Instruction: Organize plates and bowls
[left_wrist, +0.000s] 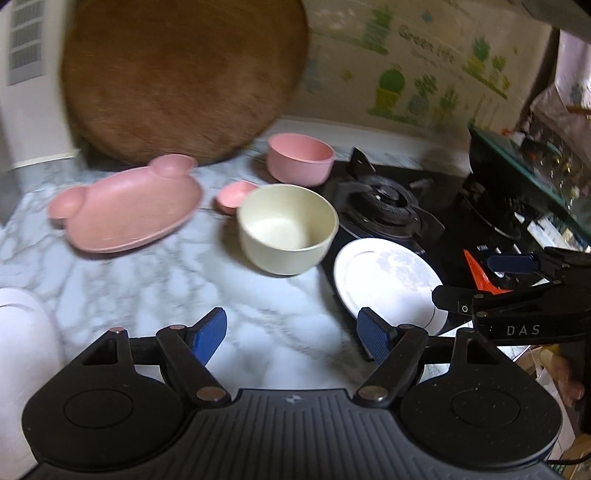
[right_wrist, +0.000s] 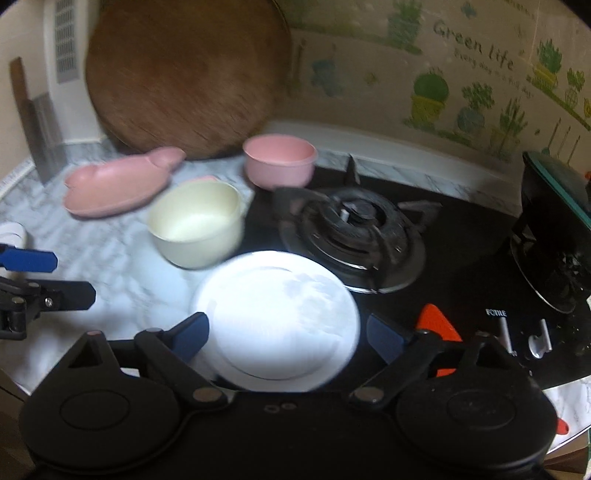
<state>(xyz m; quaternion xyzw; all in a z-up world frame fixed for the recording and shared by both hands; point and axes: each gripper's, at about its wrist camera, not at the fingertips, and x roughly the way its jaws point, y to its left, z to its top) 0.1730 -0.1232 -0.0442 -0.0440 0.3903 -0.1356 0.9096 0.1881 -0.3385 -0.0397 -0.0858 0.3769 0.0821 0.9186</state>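
The round white plate (right_wrist: 277, 317) lies flat between the wide-open jaws of the right gripper (right_wrist: 286, 336), half on the marble bench (right_wrist: 122, 295) and half on the black stove (right_wrist: 461, 251), and the pads do not squeeze it. The left gripper (left_wrist: 291, 332) tips down over bare bench with jaws open and empty, the cream round bowl (left_wrist: 288, 229) at 12 o'clock. Only the right view shows a cleaver (right_wrist: 42, 136) against the wall at 10 o'clock.

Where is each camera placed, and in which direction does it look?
Left wrist: sits on the left gripper, looks forward and down at the marble counter; its open fingers and the right gripper's fingers at the right edge show.
Right wrist: sits on the right gripper, looks down over the white plate, which lies between its open fingers; the left gripper shows at the left edge.
Shared: white plate, cream bowl, pink dishes, stove burner.
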